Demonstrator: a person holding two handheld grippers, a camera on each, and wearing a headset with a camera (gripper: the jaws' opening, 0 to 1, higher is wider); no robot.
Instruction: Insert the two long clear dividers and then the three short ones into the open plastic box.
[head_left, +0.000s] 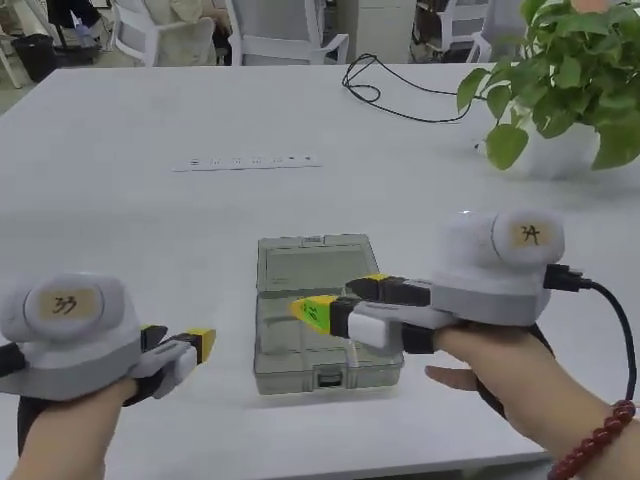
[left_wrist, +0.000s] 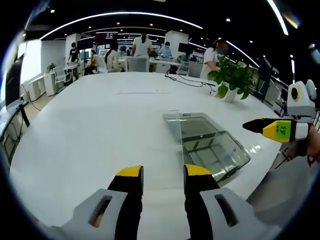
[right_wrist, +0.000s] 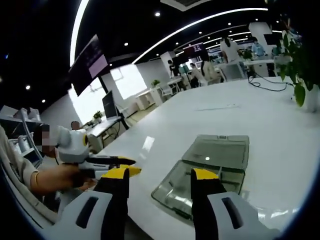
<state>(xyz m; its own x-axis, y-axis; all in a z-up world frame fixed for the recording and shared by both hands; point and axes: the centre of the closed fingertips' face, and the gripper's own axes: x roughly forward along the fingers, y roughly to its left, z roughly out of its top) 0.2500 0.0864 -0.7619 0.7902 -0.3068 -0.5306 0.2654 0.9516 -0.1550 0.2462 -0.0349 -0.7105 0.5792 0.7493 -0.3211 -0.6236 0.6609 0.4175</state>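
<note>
Left gripper (left_wrist: 164, 175) jaws were parted with a clear gap, and nothing was held between them. It hovered above the white table (head_left: 120, 200), to the left of the plastic box (head_left: 322, 352) and apart from it. Right gripper (right_wrist: 162, 177) jaws were likewise parted and empty. In the head view, the right gripper (head_left: 340, 298) hung over the box tray, its tips covering part of the tray interior.

The box lay open near the front table edge, with its lid (head_left: 315, 262) folded flat behind the tray. The visible tray floor showed bare clear plastic.

The clear dividers (head_left: 245, 162) lay flat in a row farther back on the table, well apart from the box and both grippers. A potted plant (head_left: 570, 90) stood at the far right. A black cable (head_left: 400, 95) looped across the table beside it. White chairs (head_left: 280, 35) stood beyond the far edge.
</note>
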